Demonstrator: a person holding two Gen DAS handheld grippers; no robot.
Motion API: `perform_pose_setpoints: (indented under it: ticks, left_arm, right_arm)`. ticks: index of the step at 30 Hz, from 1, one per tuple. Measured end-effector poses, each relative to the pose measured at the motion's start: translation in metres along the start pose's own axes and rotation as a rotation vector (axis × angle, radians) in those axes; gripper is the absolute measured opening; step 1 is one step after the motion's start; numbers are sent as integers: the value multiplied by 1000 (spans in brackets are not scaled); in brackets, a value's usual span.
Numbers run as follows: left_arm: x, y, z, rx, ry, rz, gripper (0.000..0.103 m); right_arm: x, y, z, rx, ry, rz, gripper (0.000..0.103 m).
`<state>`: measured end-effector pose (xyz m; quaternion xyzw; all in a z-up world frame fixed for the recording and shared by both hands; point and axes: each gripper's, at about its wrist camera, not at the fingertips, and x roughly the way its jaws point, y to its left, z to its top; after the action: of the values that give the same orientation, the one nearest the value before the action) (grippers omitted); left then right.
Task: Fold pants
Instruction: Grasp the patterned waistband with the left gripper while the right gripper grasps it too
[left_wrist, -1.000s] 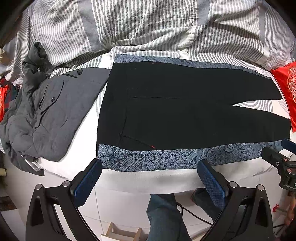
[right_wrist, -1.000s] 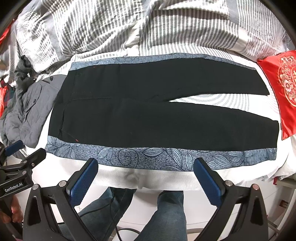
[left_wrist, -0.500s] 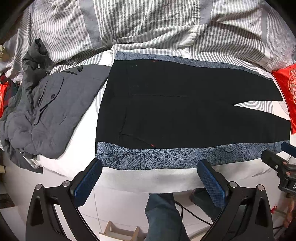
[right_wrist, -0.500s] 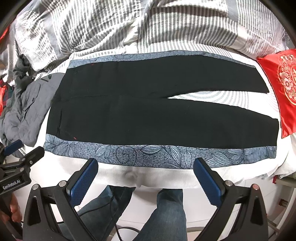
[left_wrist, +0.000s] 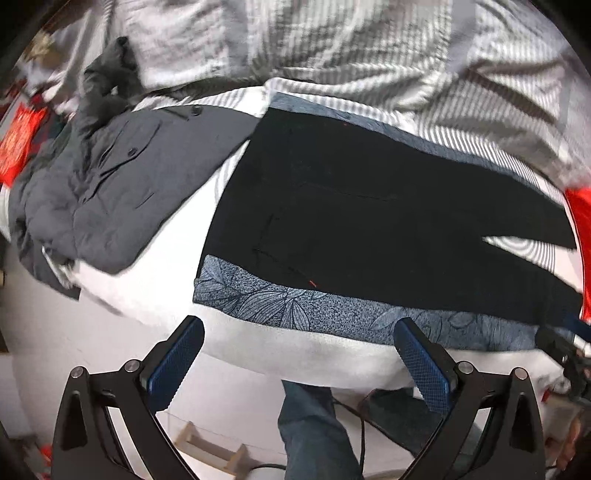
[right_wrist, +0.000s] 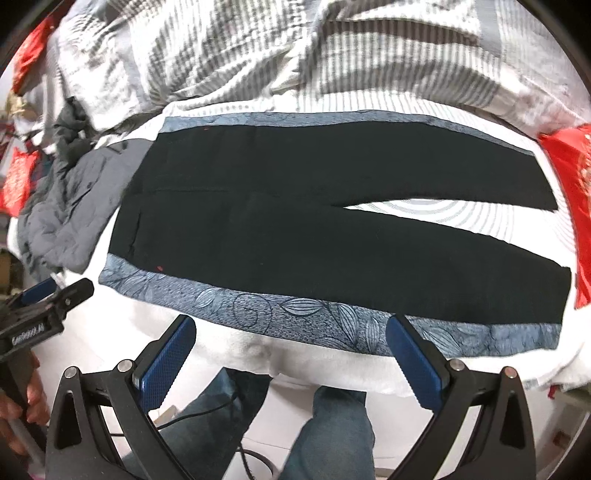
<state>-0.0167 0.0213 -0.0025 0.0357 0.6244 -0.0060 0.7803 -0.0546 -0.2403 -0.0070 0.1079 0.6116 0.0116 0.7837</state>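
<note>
Both claws, the left gripper (left_wrist: 297, 354) and right gripper (right_wrist: 291, 350), were held wide apart with nothing in them. Just ahead, the black pants (right_wrist: 314, 221) were spread flat on a blue leaf-print cloth (right_wrist: 280, 314).

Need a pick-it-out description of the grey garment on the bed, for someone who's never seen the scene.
Start at the bed with the striped duvet; black pants lie flat across its near edge on a blue leaf-print cloth. Just past the waistband end sits the grey jacket. It is the only crumpled, buttoned, grey piece; the pants are black and smooth.
</note>
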Motion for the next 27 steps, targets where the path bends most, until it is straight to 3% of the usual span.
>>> perform_pose_setpoints:
  ticks: [6, 12, 14, 15, 17, 25, 27]
  left_arm:
    - [12, 16, -10, -177, 33, -64, 103]
    - [52, 38, -26, -265, 81, -136, 103]
    - [75, 46, -31, -269, 110, -143, 98]
    - [87, 50, -33, -271, 128, -144, 88]
    - [104, 59, -38, -293, 135, -184, 88]
    - [161, 73, -45, -334, 164, -281, 88]
    - [169, 74, -45, -358, 169, -313, 88]
  right_arm:
    - [21, -10, -7, 30, 101, 164, 103]
    - [64, -19, -28, 232, 187, 389, 103]
    - [87, -21, -38, 311, 204, 442, 103]
    - [101, -22, -45, 359, 213, 470, 103]
    - [125, -24, -56, 441, 235, 524, 102]
    - [175, -30, -81, 579, 225, 601, 95]
    - [183, -35, -81, 619, 209, 628, 89]
